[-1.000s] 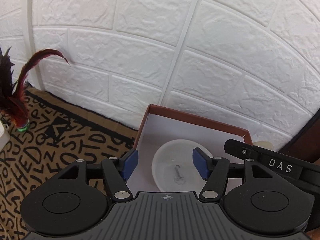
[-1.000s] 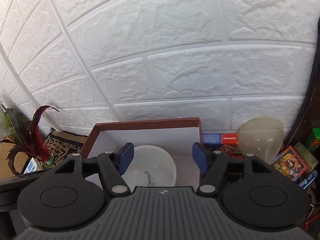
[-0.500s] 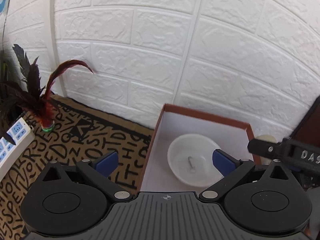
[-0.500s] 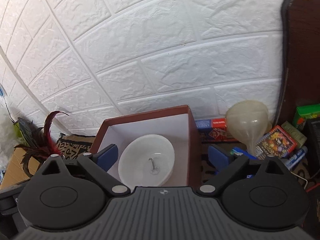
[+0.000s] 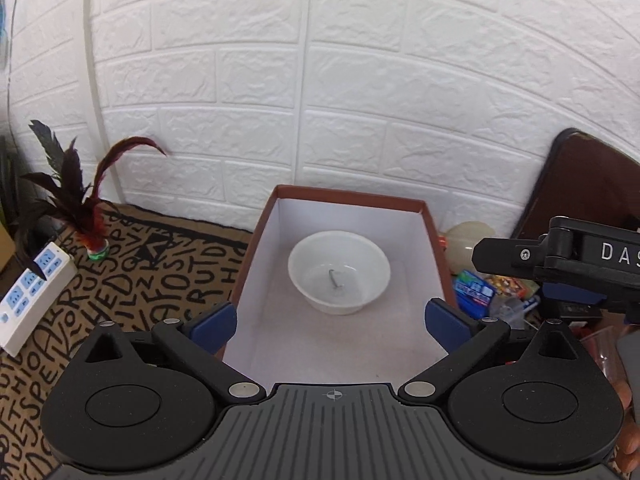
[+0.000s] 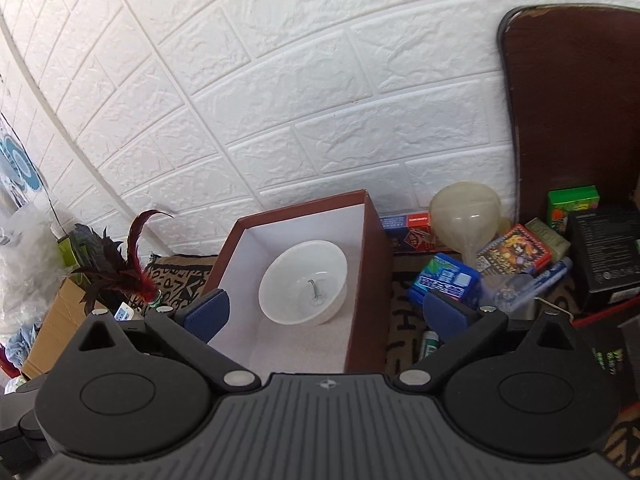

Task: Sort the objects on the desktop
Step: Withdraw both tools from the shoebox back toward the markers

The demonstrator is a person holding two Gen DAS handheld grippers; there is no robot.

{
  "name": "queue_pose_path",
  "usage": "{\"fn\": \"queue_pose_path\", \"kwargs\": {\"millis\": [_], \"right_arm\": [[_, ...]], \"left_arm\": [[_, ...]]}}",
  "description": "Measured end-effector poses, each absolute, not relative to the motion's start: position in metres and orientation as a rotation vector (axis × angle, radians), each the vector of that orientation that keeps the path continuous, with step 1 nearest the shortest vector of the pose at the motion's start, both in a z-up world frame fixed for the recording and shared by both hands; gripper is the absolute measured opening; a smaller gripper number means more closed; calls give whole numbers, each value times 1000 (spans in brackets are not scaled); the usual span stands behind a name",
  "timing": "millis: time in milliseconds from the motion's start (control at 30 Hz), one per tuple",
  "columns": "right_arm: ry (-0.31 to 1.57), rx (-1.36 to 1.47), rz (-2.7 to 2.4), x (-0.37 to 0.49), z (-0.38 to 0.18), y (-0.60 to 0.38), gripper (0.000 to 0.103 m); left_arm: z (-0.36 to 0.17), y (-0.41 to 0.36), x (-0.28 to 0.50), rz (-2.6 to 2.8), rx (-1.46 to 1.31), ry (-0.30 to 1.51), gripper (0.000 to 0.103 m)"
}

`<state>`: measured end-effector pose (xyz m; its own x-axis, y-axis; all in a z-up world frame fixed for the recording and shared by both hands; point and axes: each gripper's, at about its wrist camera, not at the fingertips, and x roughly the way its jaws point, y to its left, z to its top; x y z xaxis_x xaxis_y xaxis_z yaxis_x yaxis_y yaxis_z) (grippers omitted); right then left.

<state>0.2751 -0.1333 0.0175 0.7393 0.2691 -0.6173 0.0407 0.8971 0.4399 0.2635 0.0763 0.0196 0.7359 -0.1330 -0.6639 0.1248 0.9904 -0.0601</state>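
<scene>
A brown box with a white inside [image 5: 434, 224] [image 6: 374, 256] stands against the white brick wall. A white bowl [image 5: 339, 272] [image 6: 303, 282] sits in it with a small metal hook at its bottom. My left gripper [image 5: 331, 326] is open and empty, above the box's near end. My right gripper [image 6: 325, 314] is open and empty, over the box's near right wall. The right gripper's body [image 5: 560, 256] shows at the right of the left wrist view.
A feather shuttlecock [image 5: 90, 216] [image 6: 128, 272] and a white power strip [image 5: 30, 296] lie on the lettered mat [image 5: 120, 280] at left. Right of the box lie a blue packet [image 6: 444, 280], card boxes [image 6: 516, 252], a pale funnel [image 6: 466, 212], a black box [image 6: 608, 252] and a dark board [image 6: 572, 100].
Both grippers opened wide and drew back from the bowl, which stays in the box. The right gripper's view swung right, bringing the clutter into sight.
</scene>
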Motion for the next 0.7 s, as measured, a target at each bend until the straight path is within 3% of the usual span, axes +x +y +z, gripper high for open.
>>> {"fn": "queue_pose_path", "kwargs": {"millis": [333, 700], "right_arm": [[685, 460, 138, 196, 24, -154, 103], [620, 355, 100, 104, 10, -179, 103]], "left_arm": [[22, 49, 180, -179, -10, 638, 103], [-27, 32, 100, -220, -105, 669, 103]]}}
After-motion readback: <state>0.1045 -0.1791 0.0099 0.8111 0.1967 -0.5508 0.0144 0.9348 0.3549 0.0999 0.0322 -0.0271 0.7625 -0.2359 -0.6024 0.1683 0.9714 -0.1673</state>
